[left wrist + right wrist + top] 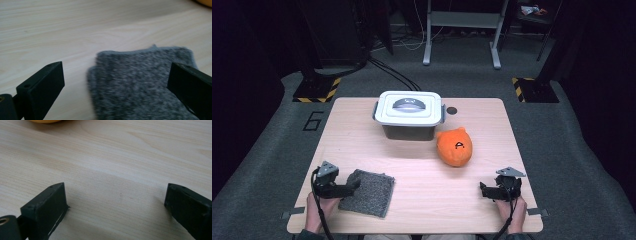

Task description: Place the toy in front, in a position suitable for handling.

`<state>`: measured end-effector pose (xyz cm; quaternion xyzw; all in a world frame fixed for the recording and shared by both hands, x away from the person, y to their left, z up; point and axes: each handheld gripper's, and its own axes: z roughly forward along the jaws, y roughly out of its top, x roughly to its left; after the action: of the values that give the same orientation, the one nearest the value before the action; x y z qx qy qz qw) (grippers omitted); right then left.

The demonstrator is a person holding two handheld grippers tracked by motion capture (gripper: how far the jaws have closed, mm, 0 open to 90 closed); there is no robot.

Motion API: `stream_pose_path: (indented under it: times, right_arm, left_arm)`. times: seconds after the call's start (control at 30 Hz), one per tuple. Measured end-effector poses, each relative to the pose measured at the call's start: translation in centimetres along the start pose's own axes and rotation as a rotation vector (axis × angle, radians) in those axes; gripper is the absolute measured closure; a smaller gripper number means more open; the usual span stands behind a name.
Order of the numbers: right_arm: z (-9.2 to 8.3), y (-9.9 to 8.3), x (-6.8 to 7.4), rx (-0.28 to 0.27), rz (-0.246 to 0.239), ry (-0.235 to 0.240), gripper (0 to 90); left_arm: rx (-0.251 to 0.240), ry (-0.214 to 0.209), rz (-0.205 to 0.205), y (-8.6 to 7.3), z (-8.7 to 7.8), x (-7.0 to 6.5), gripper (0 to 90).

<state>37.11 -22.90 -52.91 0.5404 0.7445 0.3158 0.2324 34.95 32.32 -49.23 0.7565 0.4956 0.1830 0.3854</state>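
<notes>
Grey cloth (367, 192) is lying flat at near-left table (422, 150) edge, being straddled by left gripper (115, 82), jaws wide apart. Right gripper (116, 202), jaws apart, is being held over bare wood. Orange plush (454, 146) and lidded box (409, 114) are sitting well apart from the cloth.

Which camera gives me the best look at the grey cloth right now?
The high view: the whole folded grey cloth lies flat at the table's near left, with the open left gripper at its edge. The left gripper view shows its fuzzy weave close between the jaws, blurred and cut off. The right gripper view faces bare table.
</notes>
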Motion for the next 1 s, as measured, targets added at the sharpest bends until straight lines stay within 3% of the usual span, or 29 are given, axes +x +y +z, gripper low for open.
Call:
stream_pose_path:
  times: [0.07, 0.23, 0.6, 0.83, 1.0]
  right_arm:
    - [0.0, 0.0, 0.1, -0.005, 0.004, 0.000, 3.2]
    - [0.0, 0.0, 0.1, -0.006, 0.005, -0.001, 3.2]
    - [0.0, 0.0, 0.1, -0.004, 0.008, 0.001, 3.2]
    - [0.0, 0.0, 0.1, -0.005, 0.008, 0.000, 3.2]
    - [0.0, 0.0, 0.0, -0.004, 0.008, 0.000, 3.2]
  left_arm:
    - [0.031, -0.019, 0.032, -0.5, 0.5, -1.4, 1.6]
    - [0.086, -0.023, 0.065, -1.1, 1.4, -2.7, 2.5]
    - [0.159, 0.005, 0.150, -1.7, 2.3, -3.5, 13.4]
    - [0.172, 0.022, 0.144, -1.7, 2.0, -3.6, 30.9]
    - [0.137, 0.046, 0.110, -1.8, 1.9, -3.7, 49.2]
